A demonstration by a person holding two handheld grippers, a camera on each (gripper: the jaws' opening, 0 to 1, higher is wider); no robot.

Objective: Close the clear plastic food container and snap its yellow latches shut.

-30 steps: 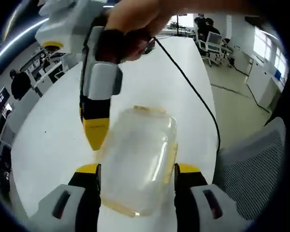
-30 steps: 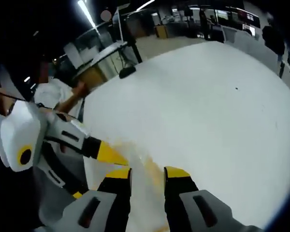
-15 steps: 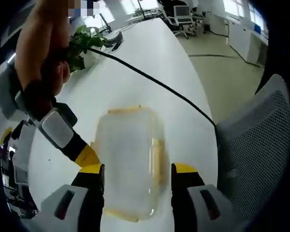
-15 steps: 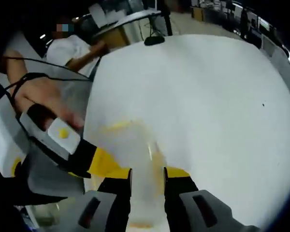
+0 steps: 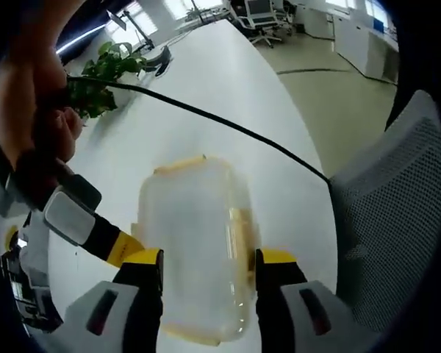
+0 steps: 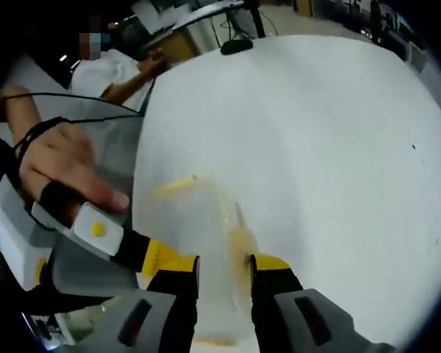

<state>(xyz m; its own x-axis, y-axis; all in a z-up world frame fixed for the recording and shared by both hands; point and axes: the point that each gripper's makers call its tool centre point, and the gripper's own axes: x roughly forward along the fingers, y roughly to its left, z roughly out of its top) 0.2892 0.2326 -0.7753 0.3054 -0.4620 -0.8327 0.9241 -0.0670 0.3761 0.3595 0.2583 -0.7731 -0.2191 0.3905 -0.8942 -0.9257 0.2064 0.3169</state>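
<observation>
The clear plastic container (image 5: 195, 235), lid on, lies on the white table (image 5: 206, 81), a yellow latch (image 5: 178, 164) at its far end and another (image 5: 239, 235) along its right side. My left gripper (image 5: 208, 261) has a jaw pressed against each long side. The right gripper (image 5: 121, 246) comes in from the left, its yellow tip at the container's left edge. In the right gripper view the container (image 6: 202, 220) looks blurred. My right gripper (image 6: 224, 266) has its jaws narrowly set around the container's near edge, by a yellow latch (image 6: 239, 243). The left gripper (image 6: 162, 257) reaches in from the left.
A black cable (image 5: 228, 129) runs across the table past the container's far end. A potted plant (image 5: 103, 70) stands at the far left. A grey mesh chair (image 5: 397, 220) is beside the table's right edge. A hand (image 6: 66, 165) holds the left gripper.
The right gripper came down from above the container to its left edge. My left jaws drew in slightly against the container's sides. Both views swung round.
</observation>
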